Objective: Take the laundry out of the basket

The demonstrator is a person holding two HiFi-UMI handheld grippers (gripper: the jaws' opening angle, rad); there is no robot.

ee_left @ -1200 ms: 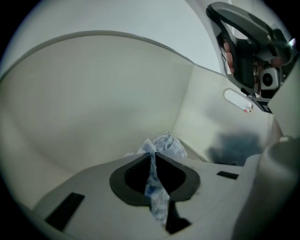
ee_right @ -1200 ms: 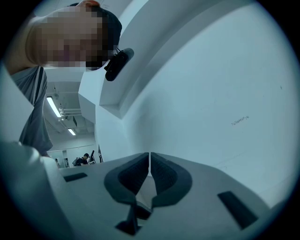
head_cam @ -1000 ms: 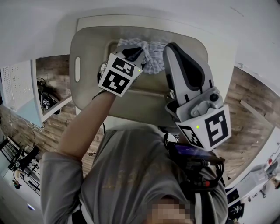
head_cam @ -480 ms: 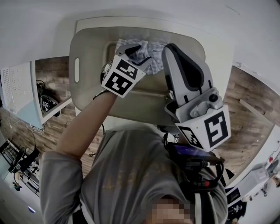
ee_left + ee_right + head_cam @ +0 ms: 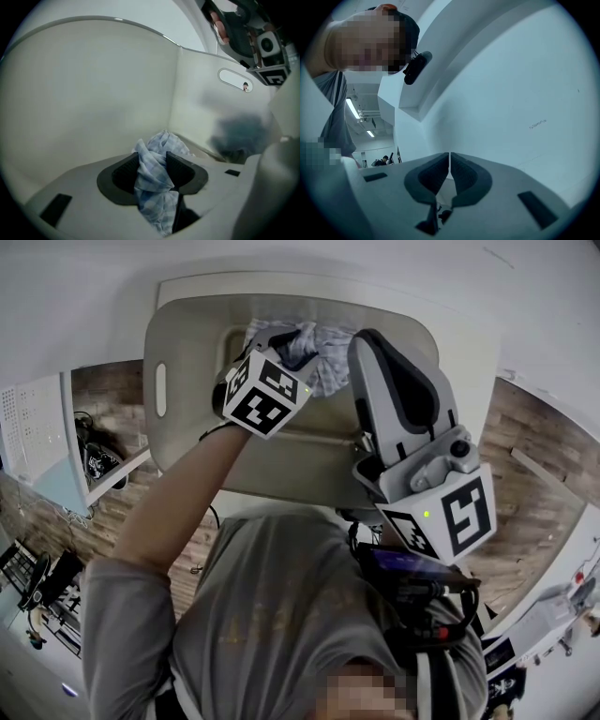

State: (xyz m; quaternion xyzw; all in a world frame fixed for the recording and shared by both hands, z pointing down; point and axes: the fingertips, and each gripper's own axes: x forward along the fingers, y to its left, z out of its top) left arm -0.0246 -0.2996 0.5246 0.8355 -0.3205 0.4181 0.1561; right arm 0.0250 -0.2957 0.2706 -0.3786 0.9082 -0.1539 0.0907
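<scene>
A crumpled blue-and-white checked cloth [image 5: 330,367] lies at the far end of the beige laundry basket [image 5: 161,343]. My left gripper [image 5: 281,337] reaches down into the basket onto it. In the left gripper view the cloth [image 5: 161,140] is bunched between the jaws of the left gripper [image 5: 153,157], which have just been opening and now stand wide, so the fabric sits loose in the gap. My right gripper [image 5: 367,341] hovers above the basket's right side, held level. Seen in its own view, the right gripper [image 5: 449,164] is shut and holds nothing.
The basket's pale walls [image 5: 93,93] close in around the left gripper, with a handle slot [image 5: 234,79] on the right wall. A white wall [image 5: 525,84] faces the right gripper. White furniture [image 5: 47,437] and wood flooring [image 5: 525,465] flank the basket.
The left gripper has rolled a little and edged toward the basket's far end, over the cloth. The right gripper has stayed where it was.
</scene>
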